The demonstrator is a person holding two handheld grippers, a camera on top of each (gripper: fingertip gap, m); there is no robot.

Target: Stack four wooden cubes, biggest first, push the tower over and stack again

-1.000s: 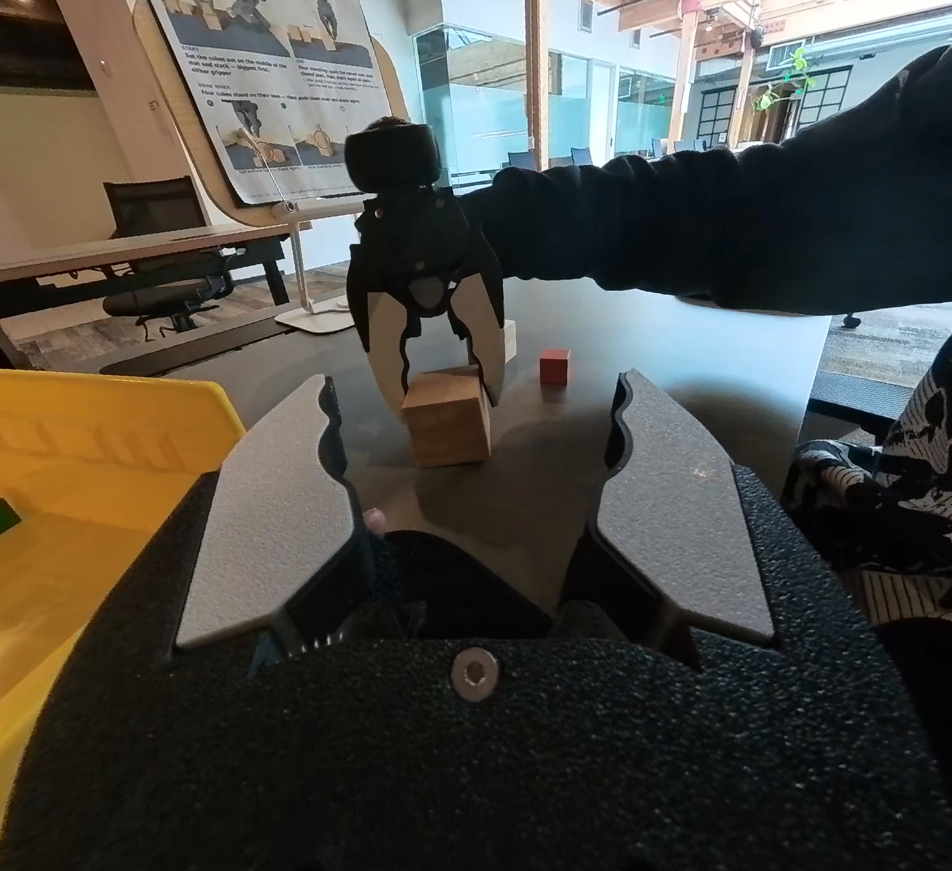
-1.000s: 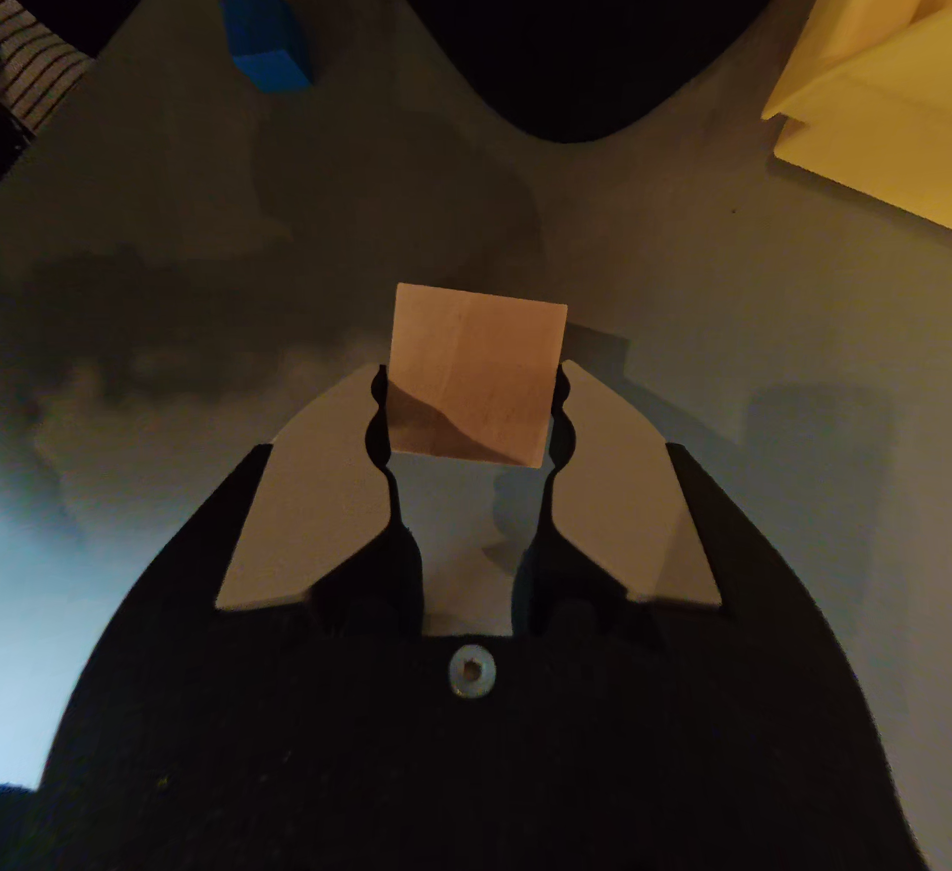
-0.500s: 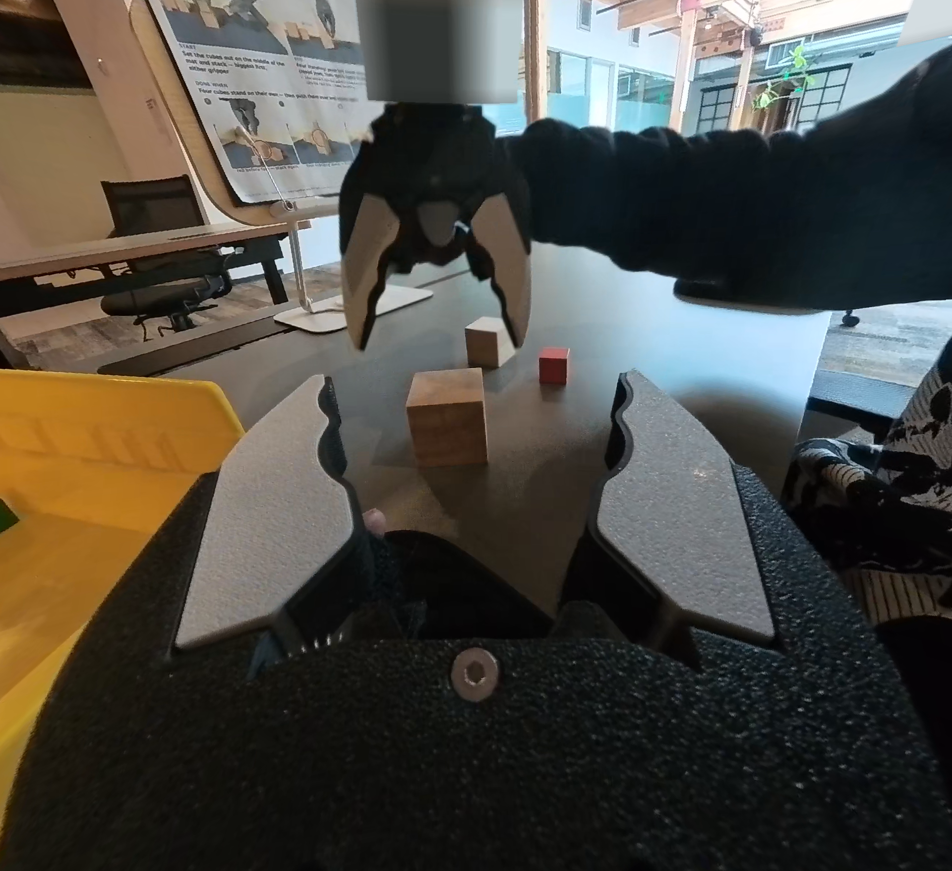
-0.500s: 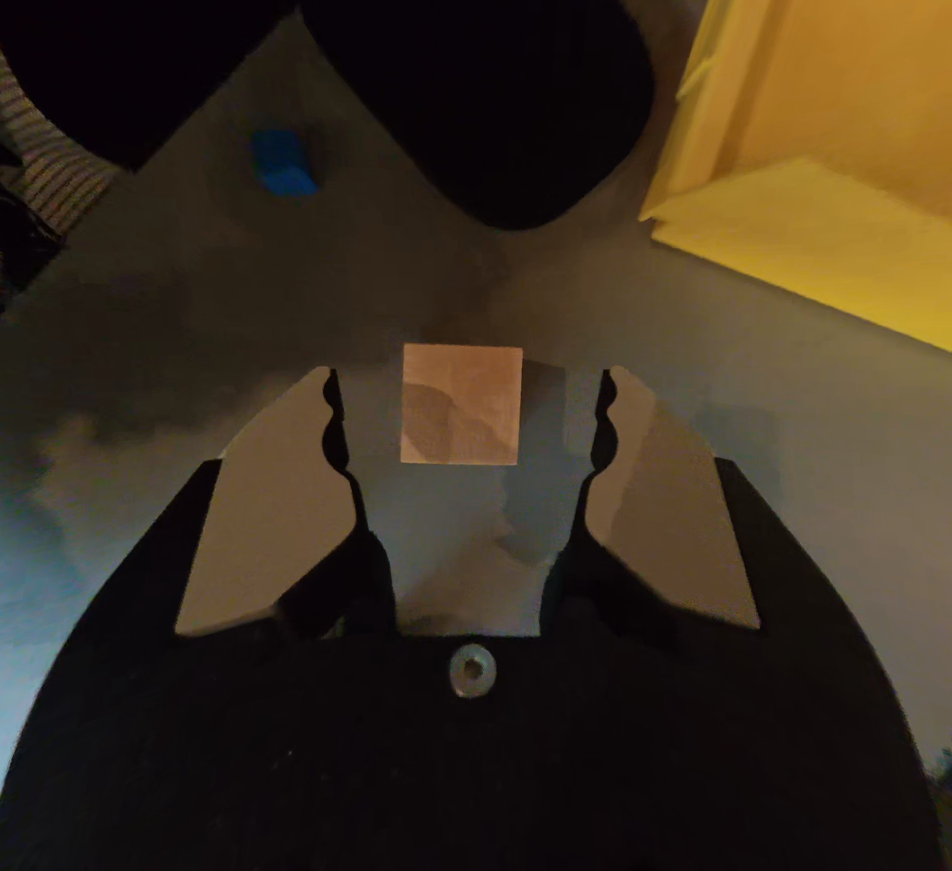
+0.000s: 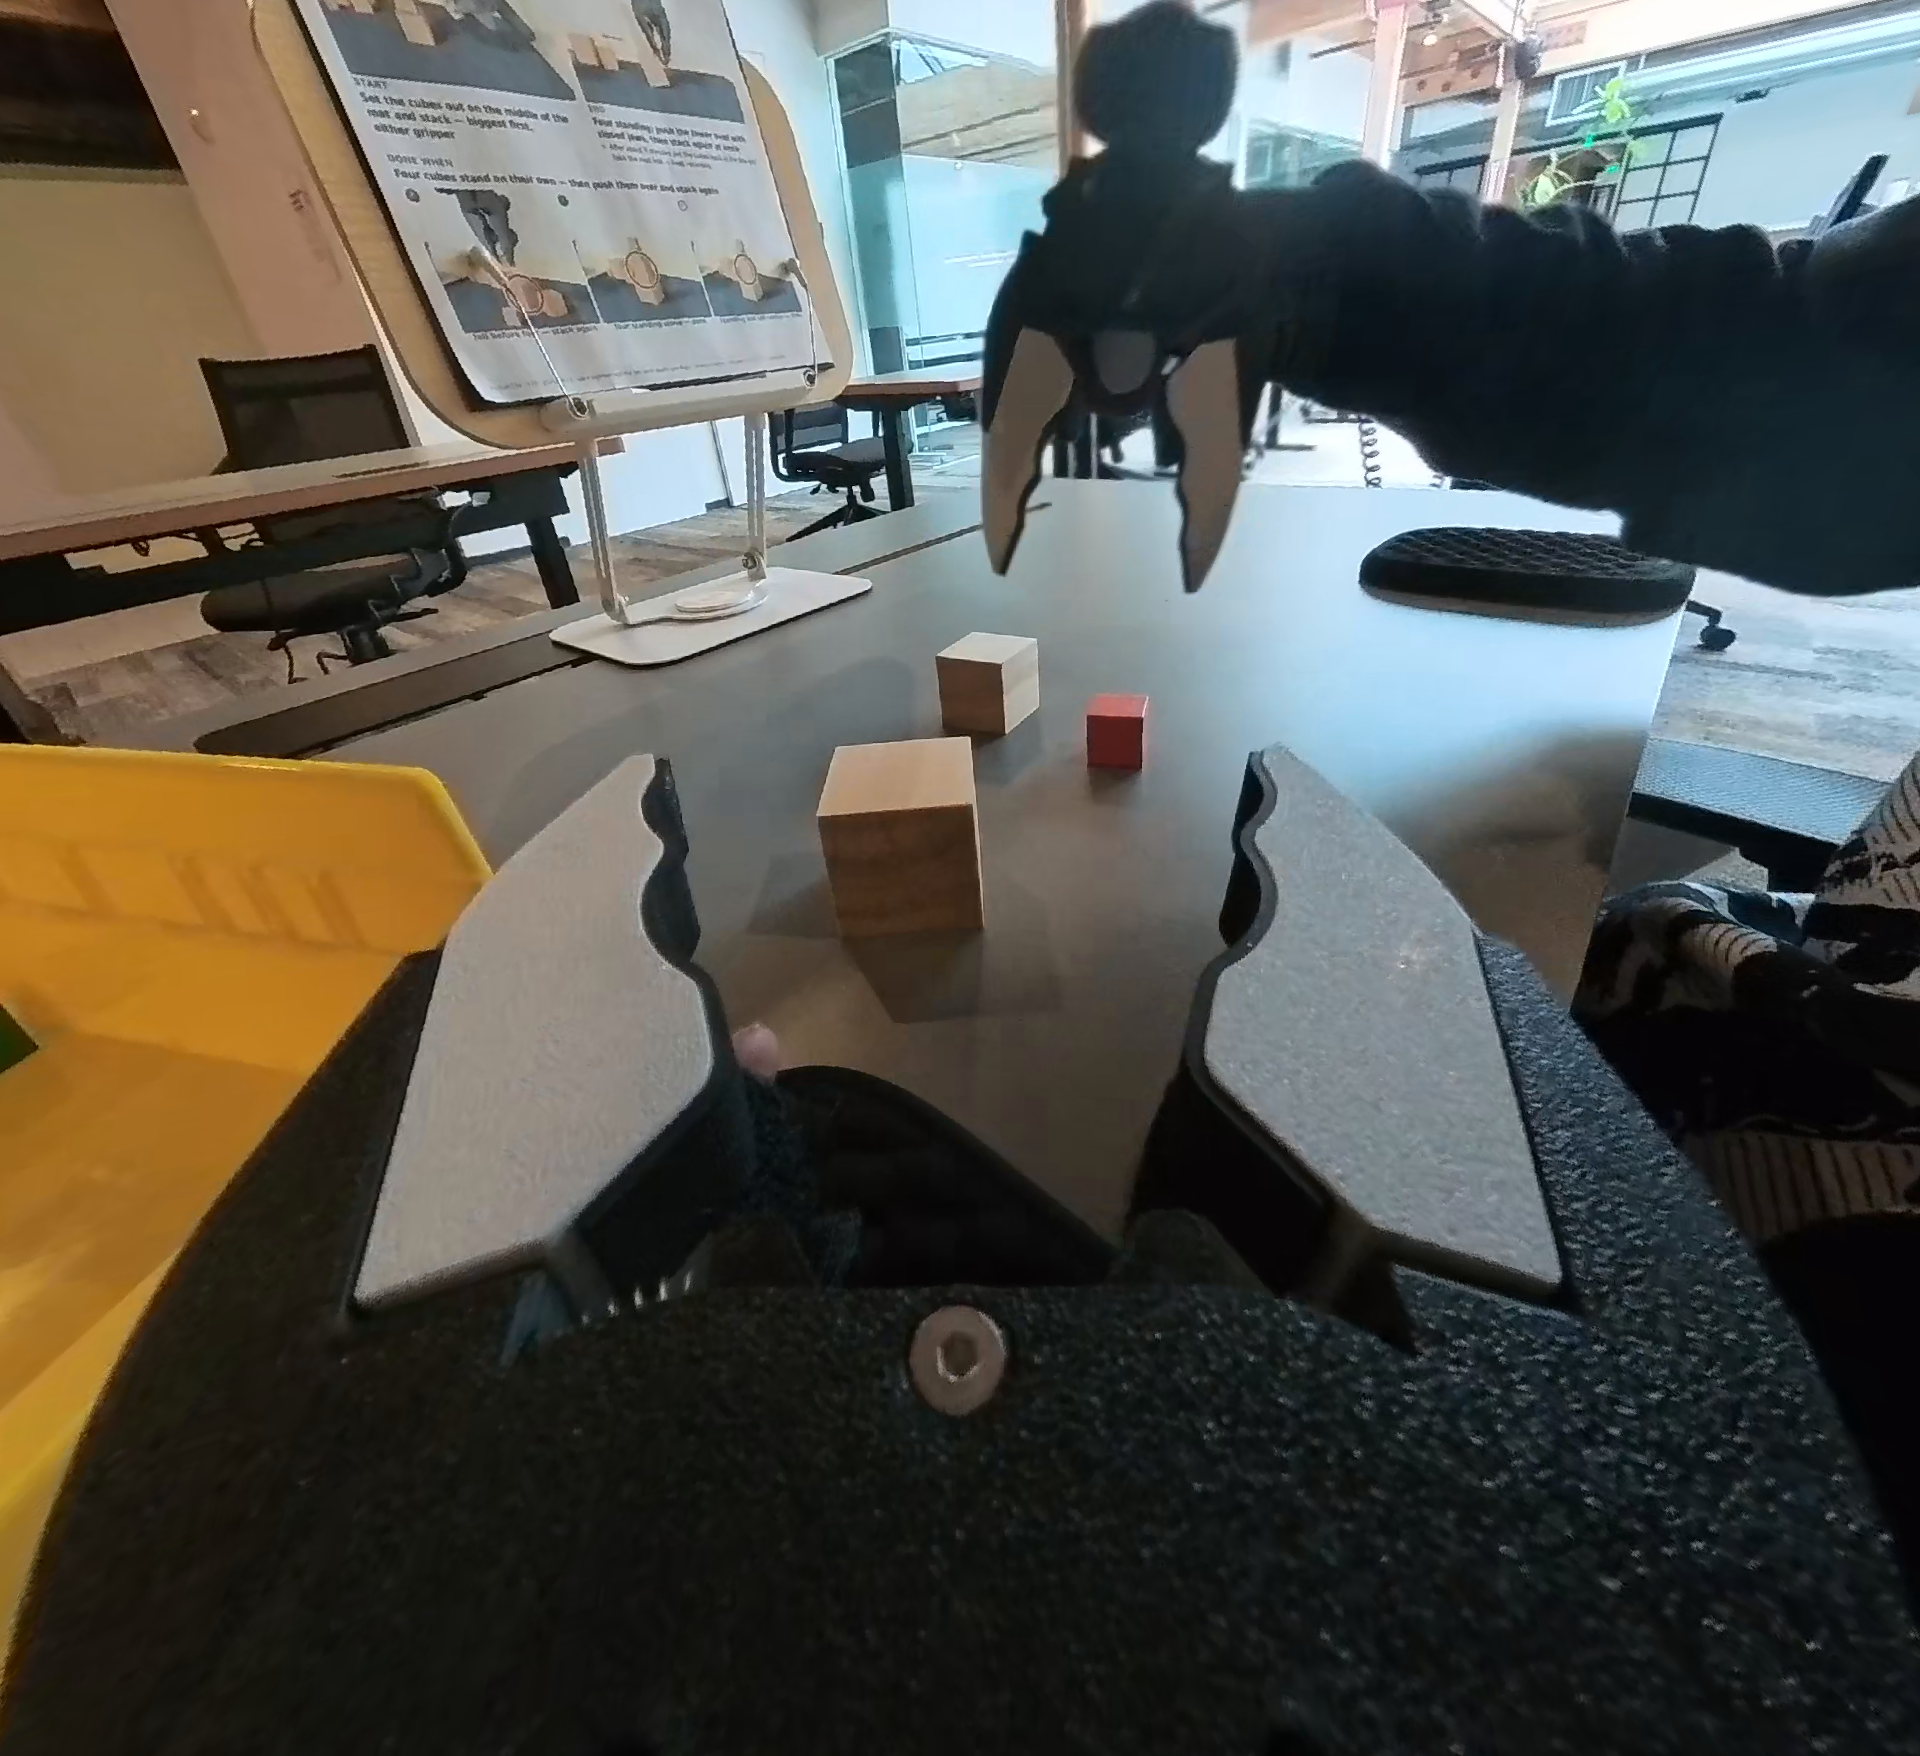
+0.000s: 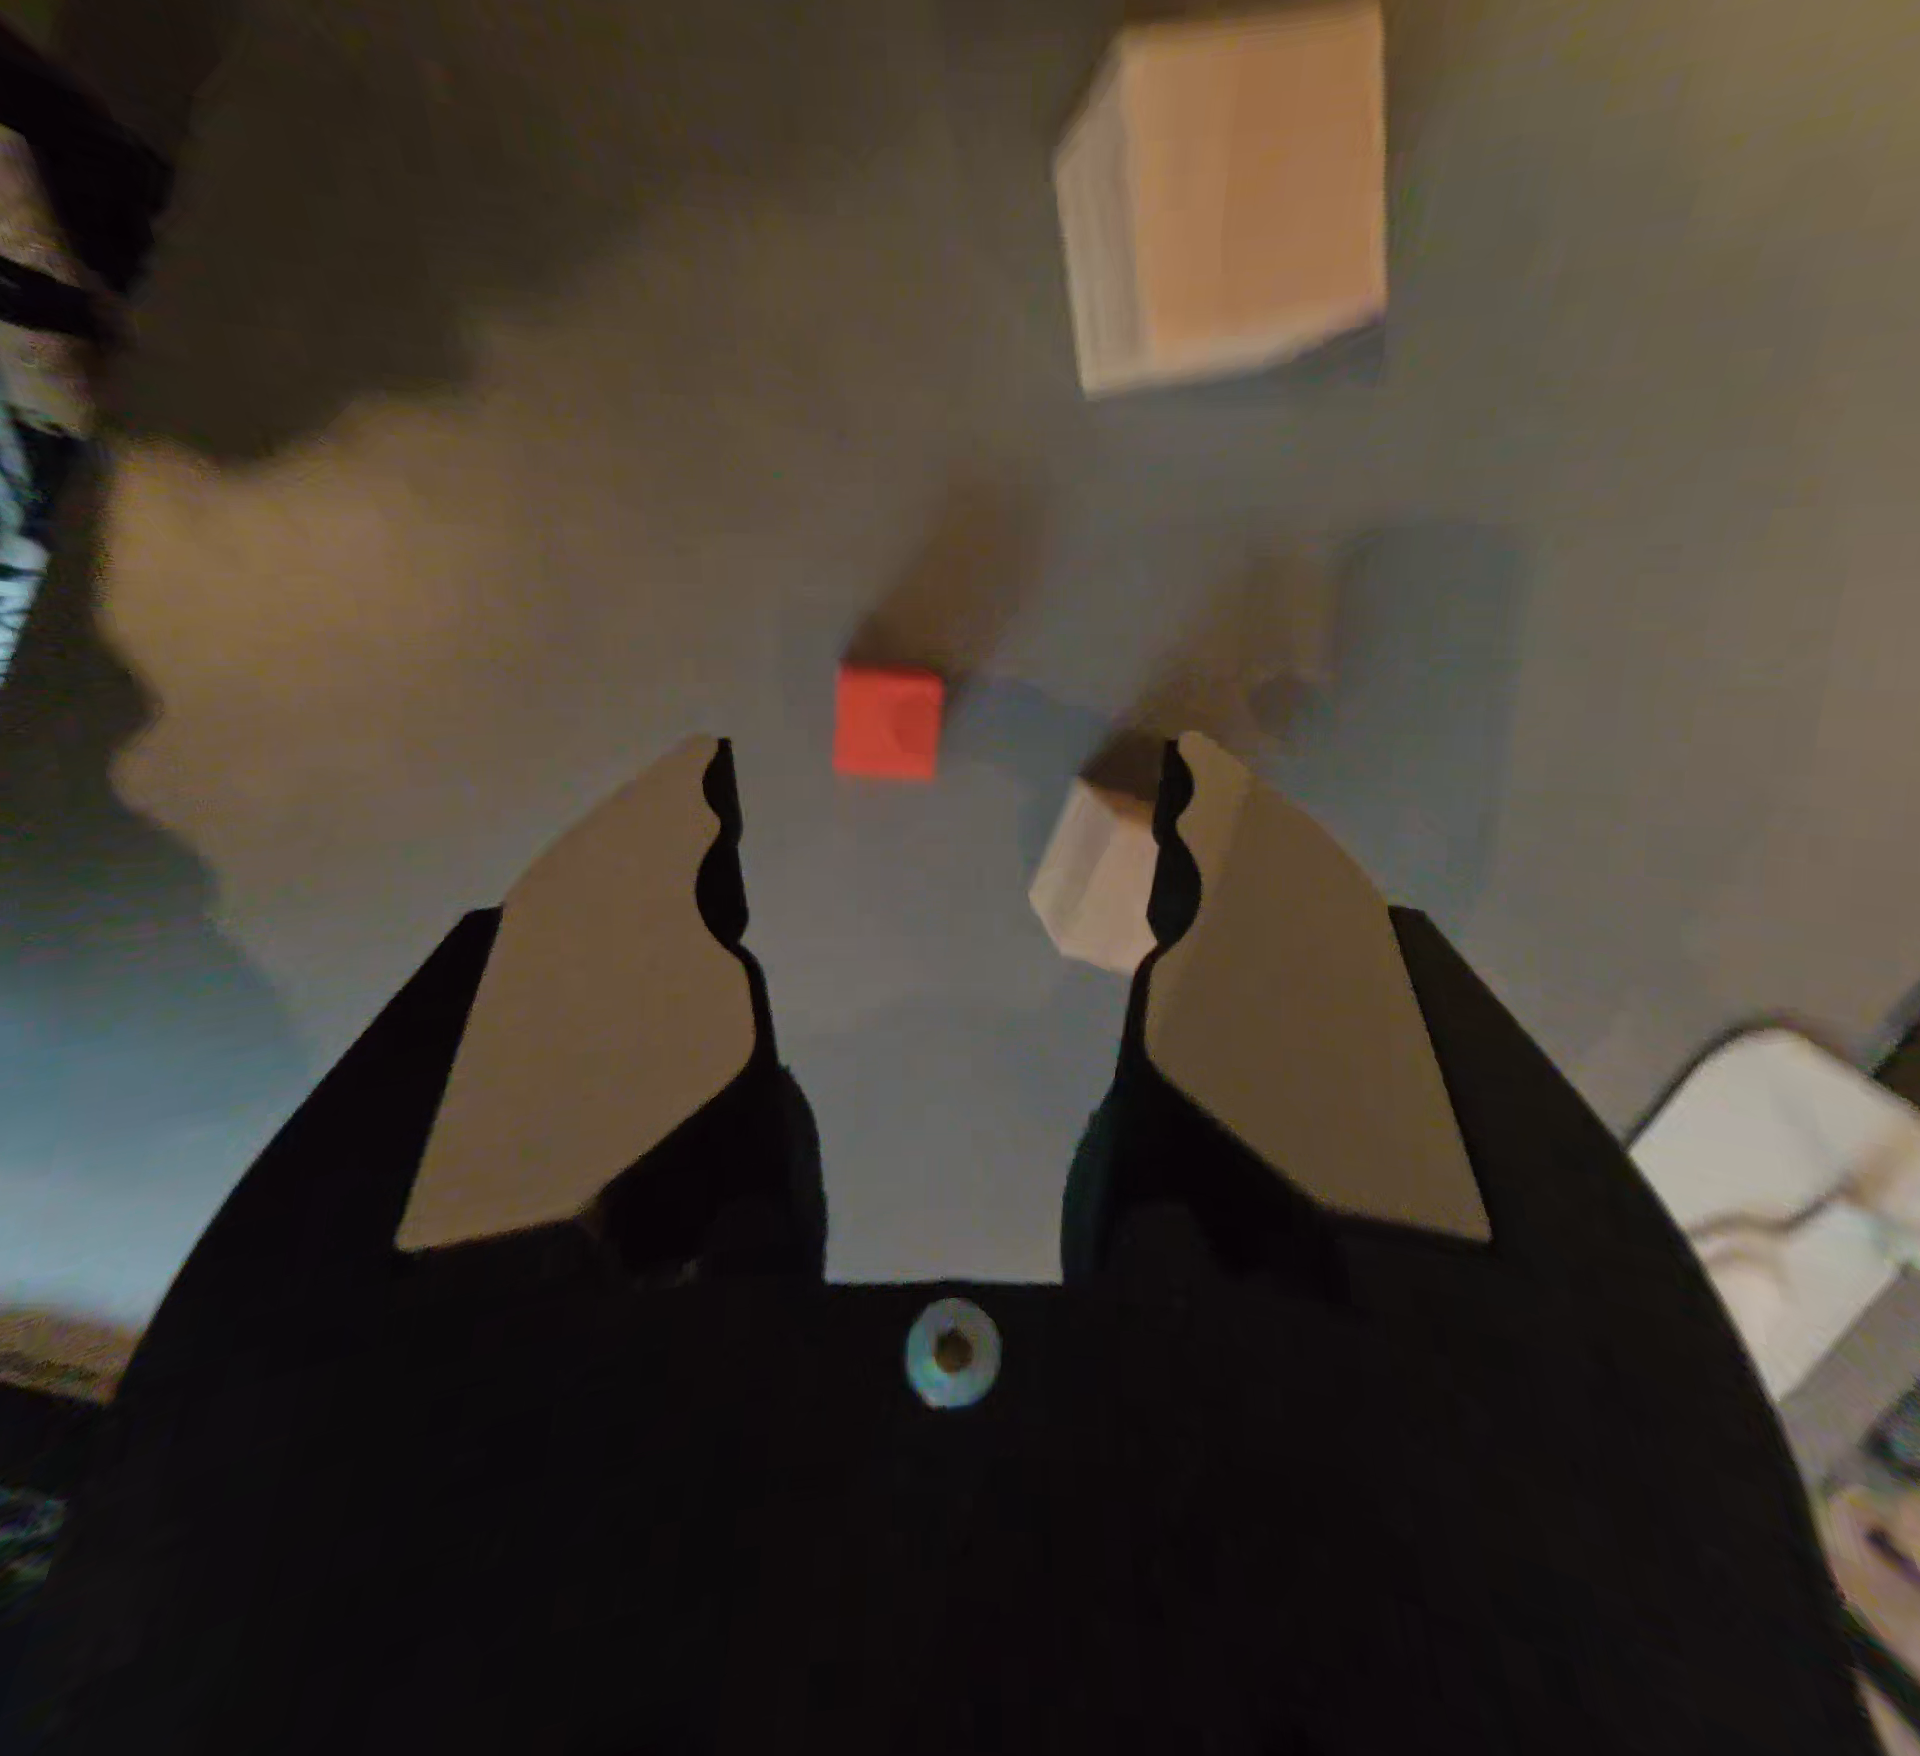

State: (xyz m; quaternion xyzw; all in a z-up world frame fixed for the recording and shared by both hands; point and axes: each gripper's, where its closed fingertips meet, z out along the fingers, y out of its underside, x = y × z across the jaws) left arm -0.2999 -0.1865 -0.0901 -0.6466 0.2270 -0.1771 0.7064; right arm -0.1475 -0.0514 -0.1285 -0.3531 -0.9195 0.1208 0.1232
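Both grippers gape, empty. Ahead of the left gripper point(image 5: 951, 859) sits the big, square-edged wooden cube point(image 5: 902, 837); beneath the right gripper point(image 6: 945, 756), 2 more: smaller wooden cube point(image 5: 987, 682), red cube point(image 6: 889, 721). Yellow bin point(image 5: 197, 885) left.

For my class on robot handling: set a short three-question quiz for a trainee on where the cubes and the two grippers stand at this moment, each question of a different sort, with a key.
1. True or false: the right gripper is shut on the large wooden cube.
2. Which cube lies nearest below the right gripper's open jaws in the right wrist view? A. the red cube B. the large wooden cube C. a green cube
3. Fill in: the medium wooden cube stands on the dark table, ____ from the large wooden cube.

Key: 1 false, both it and the left gripper are open and empty; 2 A; 3 apart.
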